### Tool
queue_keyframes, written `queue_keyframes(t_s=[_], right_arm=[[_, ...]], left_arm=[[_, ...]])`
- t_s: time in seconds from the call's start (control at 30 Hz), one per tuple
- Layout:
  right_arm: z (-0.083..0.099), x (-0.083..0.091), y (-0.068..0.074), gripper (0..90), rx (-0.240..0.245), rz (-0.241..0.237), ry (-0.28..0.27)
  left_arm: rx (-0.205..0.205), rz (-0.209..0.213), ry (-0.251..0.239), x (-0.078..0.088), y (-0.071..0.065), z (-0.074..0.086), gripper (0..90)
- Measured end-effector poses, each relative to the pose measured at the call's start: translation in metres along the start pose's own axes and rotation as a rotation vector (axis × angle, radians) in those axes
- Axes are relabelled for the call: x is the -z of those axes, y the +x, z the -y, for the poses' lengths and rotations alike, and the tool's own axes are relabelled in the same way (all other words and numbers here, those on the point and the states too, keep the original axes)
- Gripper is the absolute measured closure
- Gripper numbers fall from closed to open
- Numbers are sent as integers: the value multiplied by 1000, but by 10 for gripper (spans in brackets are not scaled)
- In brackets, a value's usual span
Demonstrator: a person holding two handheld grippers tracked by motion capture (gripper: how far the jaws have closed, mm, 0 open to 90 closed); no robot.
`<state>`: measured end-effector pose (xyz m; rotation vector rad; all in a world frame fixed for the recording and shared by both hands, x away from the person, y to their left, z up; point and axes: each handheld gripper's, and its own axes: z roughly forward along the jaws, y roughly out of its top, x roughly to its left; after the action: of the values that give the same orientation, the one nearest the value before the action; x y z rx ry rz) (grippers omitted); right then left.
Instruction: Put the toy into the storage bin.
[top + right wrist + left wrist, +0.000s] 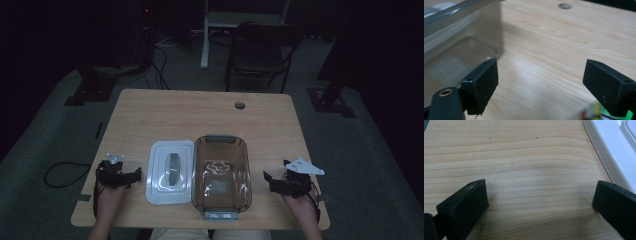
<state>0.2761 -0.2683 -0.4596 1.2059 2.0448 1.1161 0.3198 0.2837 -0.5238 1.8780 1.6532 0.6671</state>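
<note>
A white rectangular lid [170, 172] lies flat on the wooden table [200, 115], with a clear brownish plastic container [221, 175] touching its right side. My left gripper [136, 175] rests on the table just left of the lid, jaws open and pointed toward it. In the left gripper view the left gripper [541, 192] has bare wood between its jaws, and the lid's edge [614, 152] lies at upper right. My right gripper [267, 178] sits right of the container, open. In the right gripper view the right gripper [541, 72] holds nothing, and the container wall [461, 37] stands beside its left jaw.
A round cable hole [240, 105] sits in the table's far right part, seen too as the hole [564, 6]. Beyond the table stand a folding chair [262, 50] and a white stand leg [204, 40]. A cable [60, 172] loops on the floor at left.
</note>
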Motion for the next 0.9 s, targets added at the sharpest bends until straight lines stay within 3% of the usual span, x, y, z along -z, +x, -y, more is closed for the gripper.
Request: queue_keyframes(t_s=[0.03,0.07,0.23,0.33,0.53,0.9], right_arm=[[0,4,-4,130,-7,12,-5],[3,15,-18,129,-27,77,-23],[10,23,-34,129,-70,132,-27],[23,26,-44,129,-105,176,-14],[47,23,-51,127,-148,216,22],[69,10,-56,129,-209,193,62]], left_arm=[[-3,1,0,0,0,0,7],[-1,1,-1,0,0,0,8],[-2,1,0,0,0,0,8],[-1,1,0,0,0,0,8],[-1,1,0,0,0,0,7],[-1,2,0,0,0,0,7]])
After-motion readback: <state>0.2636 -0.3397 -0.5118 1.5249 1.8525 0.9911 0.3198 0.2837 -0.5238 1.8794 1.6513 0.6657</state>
